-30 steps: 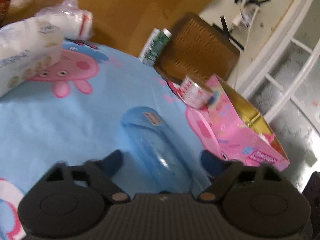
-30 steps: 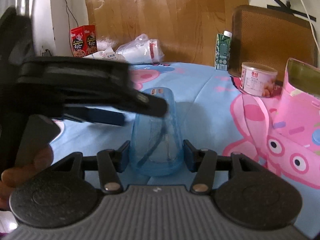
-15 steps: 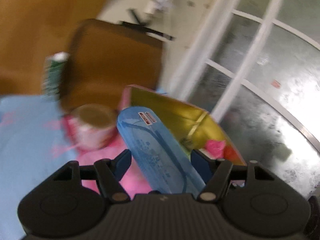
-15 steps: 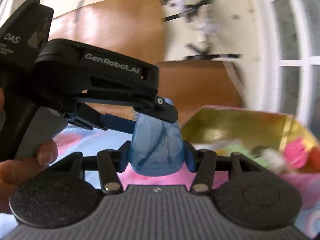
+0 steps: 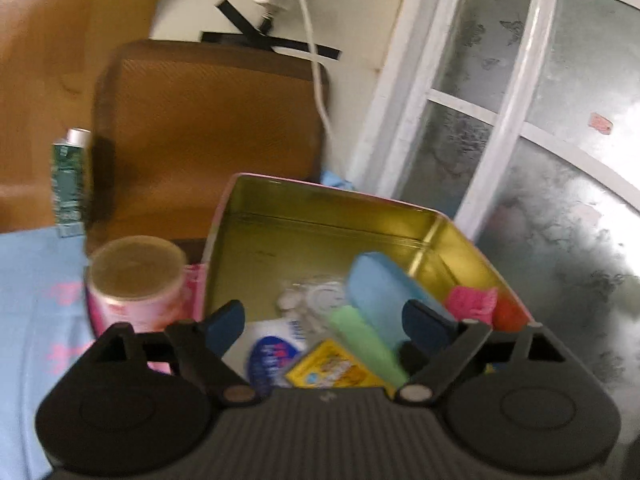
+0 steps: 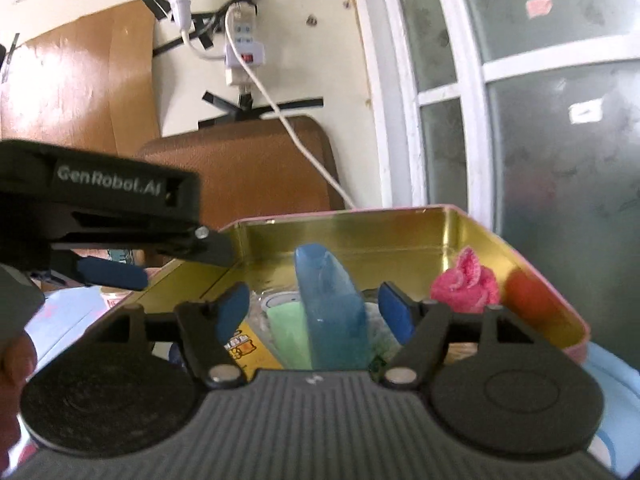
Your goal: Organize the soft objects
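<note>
The soft blue translucent pouch [image 5: 384, 300] [image 6: 330, 312] lies inside the open pink tin with a gold inside [image 5: 320, 216] [image 6: 360, 232], leaning on other items. My left gripper [image 5: 324, 322] is open above the tin, its fingers apart on either side of the items. My right gripper [image 6: 316, 312] is open too, its blue pads standing clear on both sides of the pouch. The left gripper's body also shows in the right wrist view [image 6: 112, 272]. A green soft piece [image 5: 364, 344], a pink fluffy item [image 6: 466, 280] and a red item [image 6: 528, 292] lie in the tin.
A pink-labelled can [image 5: 136, 284] stands left of the tin on the blue Peppa Pig cloth [image 5: 36, 300]. A green carton [image 5: 70, 180] and a brown chair back [image 5: 208, 132] are behind. A window [image 6: 540, 120] is at the right. A yellow packet [image 5: 336, 368] lies in the tin.
Both grippers carried the blue pouch from the cloth to over the tin, then opened. The pouch now rests in the tin, free of both.
</note>
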{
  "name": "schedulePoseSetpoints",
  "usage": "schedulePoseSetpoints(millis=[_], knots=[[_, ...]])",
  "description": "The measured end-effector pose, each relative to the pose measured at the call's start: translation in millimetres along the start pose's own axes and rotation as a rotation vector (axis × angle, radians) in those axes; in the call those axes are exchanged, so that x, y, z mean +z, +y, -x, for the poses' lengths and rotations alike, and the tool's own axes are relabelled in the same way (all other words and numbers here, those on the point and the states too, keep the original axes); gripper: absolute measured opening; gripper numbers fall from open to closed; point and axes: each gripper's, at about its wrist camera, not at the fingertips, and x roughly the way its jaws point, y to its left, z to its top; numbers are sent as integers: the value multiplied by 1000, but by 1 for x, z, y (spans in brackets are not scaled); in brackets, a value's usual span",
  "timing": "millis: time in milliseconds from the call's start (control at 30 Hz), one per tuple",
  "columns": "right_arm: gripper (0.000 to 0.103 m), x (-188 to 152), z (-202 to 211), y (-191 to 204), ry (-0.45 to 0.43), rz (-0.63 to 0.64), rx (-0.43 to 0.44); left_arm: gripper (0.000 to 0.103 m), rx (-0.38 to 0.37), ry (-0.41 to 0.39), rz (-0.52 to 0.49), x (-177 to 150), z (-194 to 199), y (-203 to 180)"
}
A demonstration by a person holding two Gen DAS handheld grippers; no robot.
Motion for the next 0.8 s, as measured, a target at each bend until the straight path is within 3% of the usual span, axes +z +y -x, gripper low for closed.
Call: schedulePoseSetpoints(millis=[233, 400, 800], knots=[[78, -1, 32, 2, -86, -53, -14, 90, 122, 0, -19, -12, 29, 8], [80, -8, 56, 6, -91, -96, -12, 100, 194, -8, -51, -27, 55, 10], [87, -15, 79, 29, 17, -179, 55, 103, 275, 27, -25, -70, 109, 36]])
